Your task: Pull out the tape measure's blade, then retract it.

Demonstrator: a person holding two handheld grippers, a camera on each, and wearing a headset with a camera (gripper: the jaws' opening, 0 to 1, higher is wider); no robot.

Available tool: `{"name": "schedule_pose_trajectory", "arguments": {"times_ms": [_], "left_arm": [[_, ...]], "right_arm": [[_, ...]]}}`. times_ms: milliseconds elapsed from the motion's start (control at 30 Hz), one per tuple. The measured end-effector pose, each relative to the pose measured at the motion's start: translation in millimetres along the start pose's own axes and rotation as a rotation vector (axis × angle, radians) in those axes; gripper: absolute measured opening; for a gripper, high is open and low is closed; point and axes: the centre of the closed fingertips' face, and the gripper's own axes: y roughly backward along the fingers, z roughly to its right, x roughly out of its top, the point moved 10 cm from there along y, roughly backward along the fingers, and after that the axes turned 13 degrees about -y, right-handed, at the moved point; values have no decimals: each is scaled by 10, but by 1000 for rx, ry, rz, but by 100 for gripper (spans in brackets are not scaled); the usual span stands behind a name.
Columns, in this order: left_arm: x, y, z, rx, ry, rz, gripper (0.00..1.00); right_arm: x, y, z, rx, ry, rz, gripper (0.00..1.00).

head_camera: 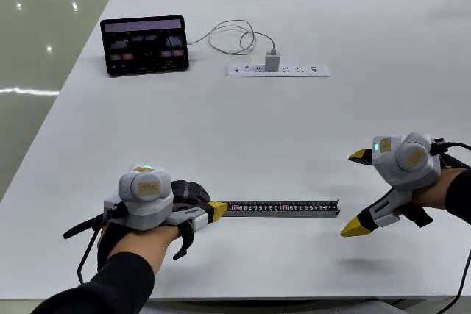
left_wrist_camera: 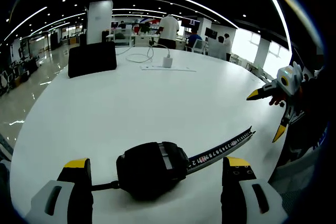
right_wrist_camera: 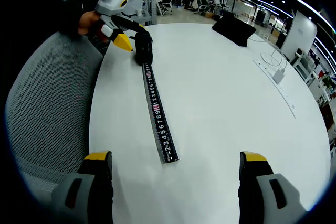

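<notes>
Left gripper (left_wrist_camera: 157,163), jaws wide, straddles the tape measure (head_camera: 188,195) at lower left; its blade (head_camera: 283,207) lies extended toward centre. Right gripper (head_camera: 356,193), spread and empty, lower right. Pull-out appears done; retraction next, probably guided.

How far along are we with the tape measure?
Done: the blade lies pulled out across the table from its case. In hand: nothing; the left gripper straddles the case with jaws open, the right gripper hangs open off the blade's tip. Left: retracting it.
</notes>
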Motion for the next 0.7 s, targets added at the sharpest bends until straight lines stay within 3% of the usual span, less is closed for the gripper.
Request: {"name": "schedule_pose_trajectory", "arguments": {"times_ms": [367,700], "left_arm": [[7,-49,26,-9,-20,33,100],[-1,-65,45,-16,-40,36,100]], "right_arm": [[-14,-63,57,17,52,-31,90],[-44,-212,50,71,135,-94,65]]}}
